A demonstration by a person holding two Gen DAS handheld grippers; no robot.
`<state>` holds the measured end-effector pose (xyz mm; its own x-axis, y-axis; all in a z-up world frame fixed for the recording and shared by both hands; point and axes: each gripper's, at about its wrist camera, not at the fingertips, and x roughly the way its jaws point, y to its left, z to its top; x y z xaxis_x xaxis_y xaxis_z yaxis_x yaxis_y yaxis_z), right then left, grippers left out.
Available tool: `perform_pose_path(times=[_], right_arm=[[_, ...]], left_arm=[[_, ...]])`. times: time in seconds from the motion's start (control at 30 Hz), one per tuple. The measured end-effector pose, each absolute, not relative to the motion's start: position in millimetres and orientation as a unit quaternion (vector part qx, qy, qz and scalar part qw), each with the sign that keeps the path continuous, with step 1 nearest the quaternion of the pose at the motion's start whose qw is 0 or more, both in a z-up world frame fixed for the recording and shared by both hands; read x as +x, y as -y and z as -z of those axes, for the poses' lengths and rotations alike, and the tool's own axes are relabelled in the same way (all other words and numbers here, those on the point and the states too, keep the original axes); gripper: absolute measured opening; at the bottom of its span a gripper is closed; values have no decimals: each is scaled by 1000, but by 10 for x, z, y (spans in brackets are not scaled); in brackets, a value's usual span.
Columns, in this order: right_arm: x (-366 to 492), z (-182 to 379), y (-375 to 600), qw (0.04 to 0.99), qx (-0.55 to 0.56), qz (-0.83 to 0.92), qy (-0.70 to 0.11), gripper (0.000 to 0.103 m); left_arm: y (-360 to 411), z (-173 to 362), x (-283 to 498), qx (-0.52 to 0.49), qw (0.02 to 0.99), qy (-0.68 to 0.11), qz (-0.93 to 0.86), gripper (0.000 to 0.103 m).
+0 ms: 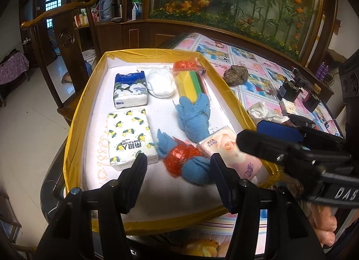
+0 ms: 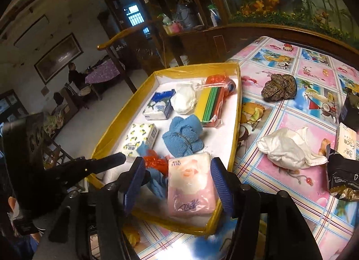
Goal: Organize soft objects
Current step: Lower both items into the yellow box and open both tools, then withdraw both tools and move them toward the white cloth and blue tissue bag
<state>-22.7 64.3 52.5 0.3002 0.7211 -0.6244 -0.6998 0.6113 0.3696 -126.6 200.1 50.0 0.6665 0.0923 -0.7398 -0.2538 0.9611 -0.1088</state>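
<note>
Both tongs stand half open and empty: the left tongs [image 1: 178,165] over the blue cloth bundle [image 1: 197,172], the right tongs [image 2: 177,179] astride the pink tissue pack [image 2: 190,186], apparently just set at the yellow-rimmed tray's [image 2: 233,145] six o'clock corner. A white cloth [image 2: 289,150] waits on the table [image 2: 291,192] at three o'clock.

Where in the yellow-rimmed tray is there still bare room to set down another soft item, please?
The tray has a bare white strip down its middle, between the lemon-print tissue pack and the blue towel bundle. The near edge, below the red mesh ball, is also free. The far right, around the coloured sponges, is crowded, as is the near right by the pink tissue pack.
</note>
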Motion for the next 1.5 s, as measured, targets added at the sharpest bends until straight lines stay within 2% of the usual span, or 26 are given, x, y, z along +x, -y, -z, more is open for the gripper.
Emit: perform_pose_path(times=[0.3,0.5,0.9,1.2,1.5], right_arm=[[-97,-590,-140,800,68,-443,-399,65],[68,-655,571,818,112,-410,-388,65],[240,-610,1834,849,182,-328,-373,65],[198,-698,2031,848,217,-331,-353,65],[189,-727,2120,849,235,-324,-345,65]], left_arm=[[-1854,-593,-1252,-91,911,-394,-86,59],[-1644,-666,-1189,-68,915,-392,-69,63],[-941,-808,-706,-25,910,-414,28,64],[-790,-671,156,-36,880,-473,24,64],[-749,-368,538,-50,854,-517,5,62]])
